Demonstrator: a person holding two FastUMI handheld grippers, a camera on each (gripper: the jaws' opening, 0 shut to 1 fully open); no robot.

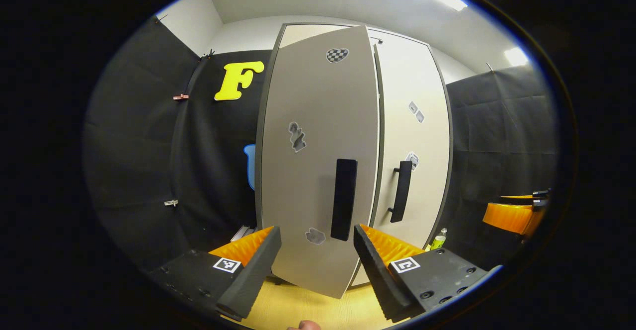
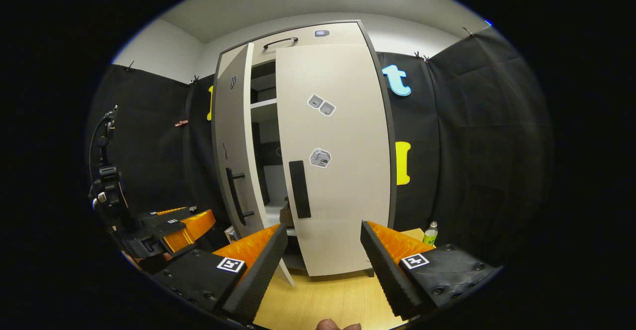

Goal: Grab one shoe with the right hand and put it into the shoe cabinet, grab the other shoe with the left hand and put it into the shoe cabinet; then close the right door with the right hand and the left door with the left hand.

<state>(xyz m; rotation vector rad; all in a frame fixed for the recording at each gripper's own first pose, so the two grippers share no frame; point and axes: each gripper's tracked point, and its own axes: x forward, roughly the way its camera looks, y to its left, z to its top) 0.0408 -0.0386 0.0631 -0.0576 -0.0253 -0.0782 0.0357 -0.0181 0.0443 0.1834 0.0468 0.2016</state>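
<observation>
Left gripper (image 1: 315,260): we see its fingers spread wide with nothing between them; it hangs just in front of the left door, its camera looking straight at that door's face; in the right gripper view we find the same tool (image 2: 174,225) low at the left edge, a dark camera mount rising above it.

Right gripper (image 2: 323,265): we see its fingers spread wide too, holding nothing; it faces the right door from a little way off, above the pale wooden floor (image 2: 318,295).

Shoe cabinet: the tall beige shoe cabinet with dark edging (image 2: 308,34) stands against the black cloth wall.

Left door: the beige flat left door with a long black bar handle (image 1: 318,146) stands partly open, swung outward toward us; in the right gripper view its edge (image 2: 233,146) angles away from the frame, and through the gap we see a white shelf (image 2: 263,104).

Right door: the beige right door with a matching black handle (image 2: 338,161) lies flush with the frame, shut; small grey stickers dot both doors.

Shoes: through the gap, low on the bottom shelf, we make out a small brownish shape (image 2: 286,215); we cannot tell whether it is a shoe.

Other: a small green-labelled plastic bottle (image 2: 431,232) stands on the floor just right of the cabinet.
</observation>
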